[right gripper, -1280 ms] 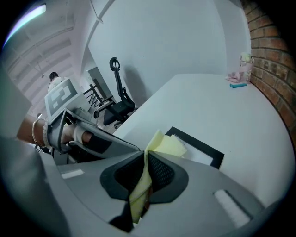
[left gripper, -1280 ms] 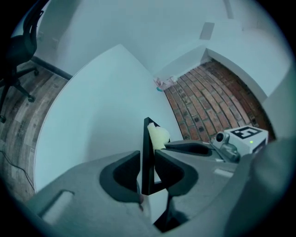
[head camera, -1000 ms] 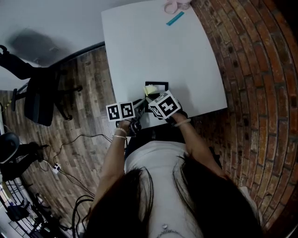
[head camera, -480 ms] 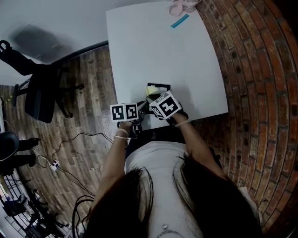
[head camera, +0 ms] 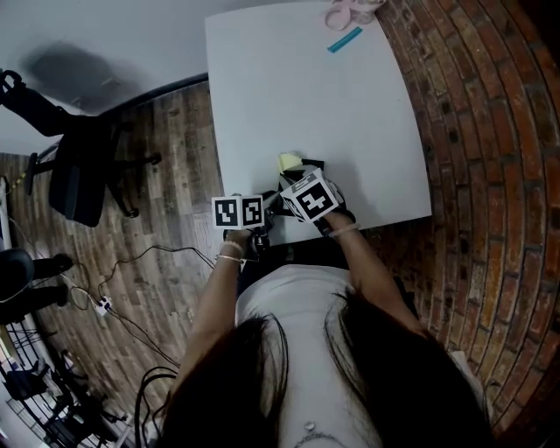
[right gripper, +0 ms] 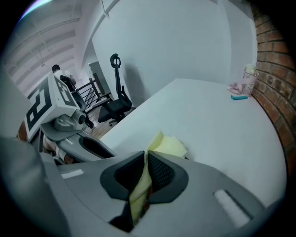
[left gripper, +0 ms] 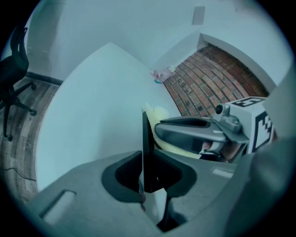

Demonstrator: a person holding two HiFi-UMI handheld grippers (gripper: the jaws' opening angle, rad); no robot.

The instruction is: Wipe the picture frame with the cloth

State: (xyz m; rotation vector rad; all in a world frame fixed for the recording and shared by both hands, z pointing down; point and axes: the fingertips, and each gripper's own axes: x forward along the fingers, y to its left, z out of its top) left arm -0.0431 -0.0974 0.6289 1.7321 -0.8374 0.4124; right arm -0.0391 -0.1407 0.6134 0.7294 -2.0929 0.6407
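Observation:
A thin black picture frame (head camera: 312, 164) stands tilted up near the front edge of the white table (head camera: 306, 87). In the left gripper view I see it edge-on (left gripper: 146, 139). My left gripper (left gripper: 147, 178) has just been closing, and its pads now press on the frame's near edge. In the head view the left gripper (head camera: 273, 201) sits at the frame's front left. A pale yellow cloth (right gripper: 169, 146) is pinched in my right gripper (right gripper: 147, 173), which is shut on it. The cloth (head camera: 290, 163) lies against the frame's face, beside the right gripper (head camera: 293, 179).
At the table's far corner sit a pink thing (head camera: 350, 12) and a small teal item (head camera: 345, 39). A brick wall (head camera: 472, 131) runs along the right. A black office chair (head camera: 79, 171) stands on the wooden floor at the left, with cables nearer to me.
The frame lay flat on the table a second ago and now stands tilted up on its edge. The left gripper has closed in on its near edge. The cloth stays at the frame.

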